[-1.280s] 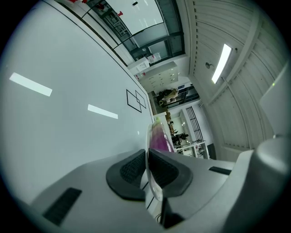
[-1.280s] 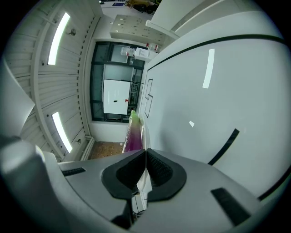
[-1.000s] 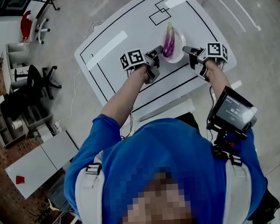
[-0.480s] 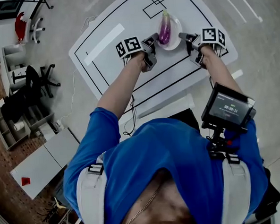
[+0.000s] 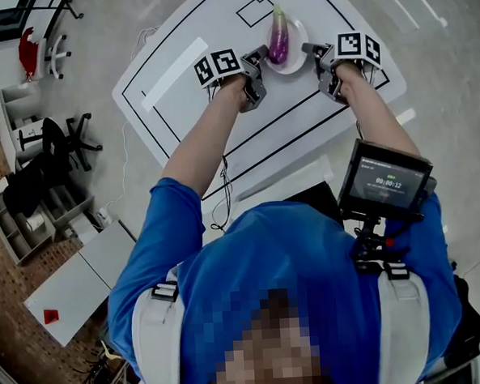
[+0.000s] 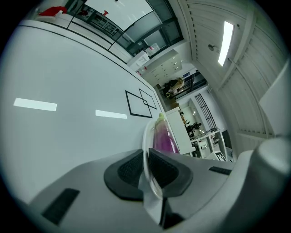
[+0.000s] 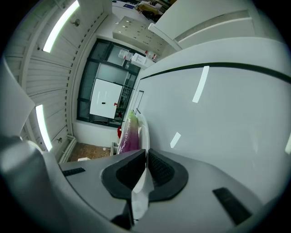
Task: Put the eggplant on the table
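A purple eggplant [image 5: 278,32] with a green stem lies on a small white plate [image 5: 297,49] over the far part of the white table [image 5: 194,109]. My left gripper [image 5: 261,56] is shut on the plate's left rim and my right gripper [image 5: 313,53] on its right rim. In the left gripper view the plate's rim [image 6: 146,136] runs between the pads of the left gripper [image 6: 148,166], and the eggplant [image 6: 163,139] lies just beyond. In the right gripper view the plate's rim [image 7: 145,129] is pinched by the right gripper [image 7: 146,166], with the eggplant [image 7: 131,134] to its left. Whether the plate rests on the table I cannot tell.
Black lines and a double-square marking [image 5: 253,4] are drawn on the table, with a white strip [image 5: 175,64] at its left. A screen [image 5: 385,182] is mounted by the person's right arm. An office chair [image 5: 55,146] and shelves [image 5: 22,217] stand on the floor at the left.
The plate with the eggplant, held by both grippers, has shifted farther across the table toward the double-square marking. Both grips are unchanged.
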